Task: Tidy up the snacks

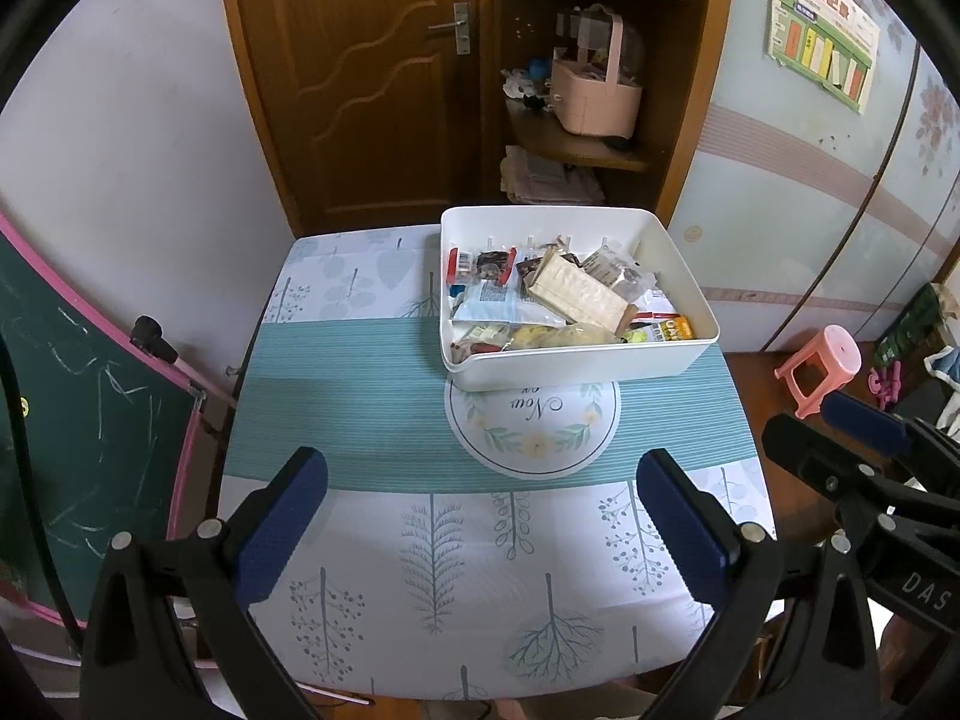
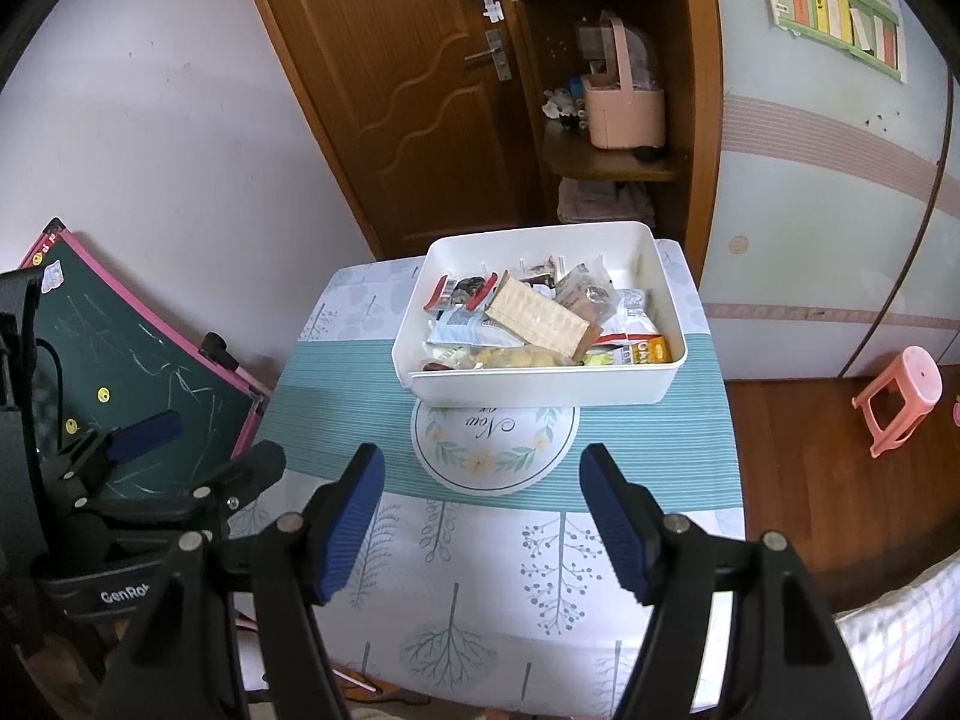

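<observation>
A white plastic bin (image 1: 576,369) (image 2: 540,391) stands on the far half of the table, filled with several snack packets. A long beige cracker pack (image 1: 579,291) (image 2: 534,315) lies on top of them. My left gripper (image 1: 483,522) hangs open over the near part of the tablecloth, nothing between its blue pads. My right gripper (image 2: 483,510) is also open and empty, well short of the bin. Each gripper shows in the other's view: the right gripper (image 1: 834,438) at the table's right edge, the left gripper (image 2: 204,447) at its left edge.
The table (image 1: 360,408) (image 2: 660,450) carries a teal and white cloth with tree prints. A green chalkboard (image 1: 90,420) (image 2: 138,360) leans at the left. A pink stool (image 1: 822,372) (image 2: 900,396) stands on the floor to the right. Door and shelves stand behind.
</observation>
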Tool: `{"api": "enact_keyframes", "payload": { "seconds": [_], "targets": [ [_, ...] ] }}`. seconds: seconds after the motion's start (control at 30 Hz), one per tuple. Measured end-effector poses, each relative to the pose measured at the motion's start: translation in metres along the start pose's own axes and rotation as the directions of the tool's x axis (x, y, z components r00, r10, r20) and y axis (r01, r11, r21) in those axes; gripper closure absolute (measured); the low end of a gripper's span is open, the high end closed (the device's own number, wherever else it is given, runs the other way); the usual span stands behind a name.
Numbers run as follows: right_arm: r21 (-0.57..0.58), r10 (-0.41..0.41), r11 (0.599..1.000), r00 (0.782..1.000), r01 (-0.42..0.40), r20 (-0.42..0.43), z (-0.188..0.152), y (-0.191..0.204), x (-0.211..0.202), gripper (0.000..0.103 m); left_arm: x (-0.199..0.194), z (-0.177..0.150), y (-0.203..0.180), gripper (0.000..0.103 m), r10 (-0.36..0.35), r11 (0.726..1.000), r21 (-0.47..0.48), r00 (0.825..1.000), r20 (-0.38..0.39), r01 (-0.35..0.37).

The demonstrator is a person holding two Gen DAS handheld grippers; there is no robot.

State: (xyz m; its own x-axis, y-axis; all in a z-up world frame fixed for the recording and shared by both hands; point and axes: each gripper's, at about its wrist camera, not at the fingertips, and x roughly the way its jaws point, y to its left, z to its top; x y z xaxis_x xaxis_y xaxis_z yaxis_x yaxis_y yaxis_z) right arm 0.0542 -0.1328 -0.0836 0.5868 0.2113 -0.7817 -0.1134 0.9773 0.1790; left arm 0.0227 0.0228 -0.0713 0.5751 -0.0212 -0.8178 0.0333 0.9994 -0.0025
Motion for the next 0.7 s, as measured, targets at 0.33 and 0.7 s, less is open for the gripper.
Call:
{"api": "enact_keyframes", "payload": {
  "seconds": [0.33, 0.7],
  "targets": [
    [-0.001, -0.001, 1.0, 1.0, 0.001, -0.002, 0.0004, -0.0011, -0.0004, 0.035, 0.0006, 0.0009, -0.0006, 0.0, -0.003, 1.0, 0.006, 1.0, 0.001, 0.003],
    [-0.002, -0.001, 1.0, 1.0, 0.001, -0.002, -0.0002, -0.0015, -0.0004, 0.035, 0.0003, 0.0006, 0.0001, 0.0, -0.005, 1.0, 0.008, 1.0, 0.001, 0.005]
  ]
}}
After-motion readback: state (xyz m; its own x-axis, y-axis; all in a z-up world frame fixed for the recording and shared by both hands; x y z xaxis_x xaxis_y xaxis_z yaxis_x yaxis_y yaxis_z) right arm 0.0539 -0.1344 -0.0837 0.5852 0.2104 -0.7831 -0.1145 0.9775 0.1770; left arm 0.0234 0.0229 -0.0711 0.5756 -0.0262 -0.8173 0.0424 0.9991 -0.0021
